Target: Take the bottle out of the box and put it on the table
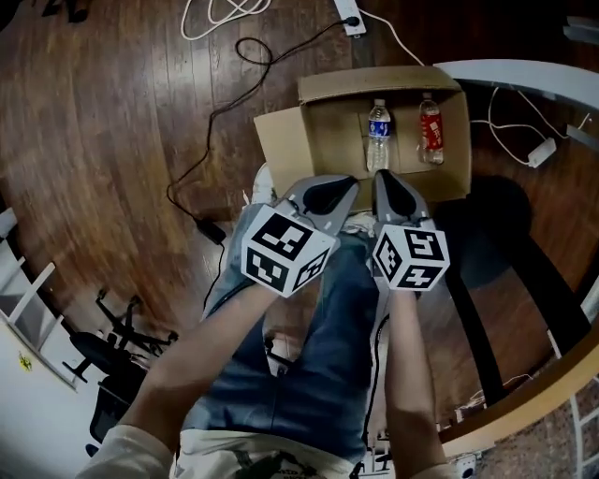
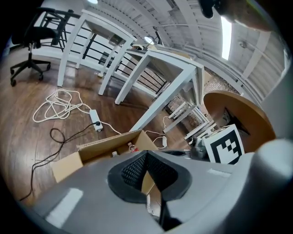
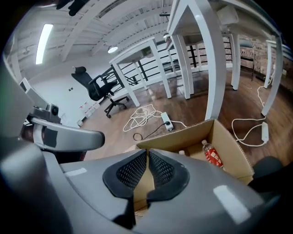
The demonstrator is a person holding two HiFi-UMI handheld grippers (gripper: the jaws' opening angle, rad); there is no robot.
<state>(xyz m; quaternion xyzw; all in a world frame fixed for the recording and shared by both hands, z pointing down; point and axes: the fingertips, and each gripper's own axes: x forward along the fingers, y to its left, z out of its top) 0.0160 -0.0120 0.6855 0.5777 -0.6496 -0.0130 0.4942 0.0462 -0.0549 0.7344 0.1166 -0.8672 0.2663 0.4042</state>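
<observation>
- The left gripper (image 2: 146, 157) has its grey jaws shut, the black ribbed pads meeting at the tips with nothing held between them.
- The right gripper (image 3: 147, 153) is likewise closed and empty, its pad tips meeting with only a thin slit below.
- In the head view the left gripper (image 1: 339, 191) and the right gripper (image 1: 386, 182) sit side by side, close together, pointing down and forward at the near wall of the open brown cardboard box (image 1: 379, 82).
- Inside the box lie a clear plastic bottle with a blue label (image 1: 378, 137) and a clear plastic bottle with a red label (image 1: 430, 133), side by side but apart, caps toward the far wall; neither gripper touches them.
- The box stands on the dark wooden plank floor (image 1: 112, 112), just beside the round wooden-rimmed table (image 1: 524, 398) at its right.
- Beyond the box lie a white power strip (image 1: 348, 15) and a coiled white cable (image 1: 220, 14); a thin black cable (image 1: 215, 122) trails to the left.
</observation>
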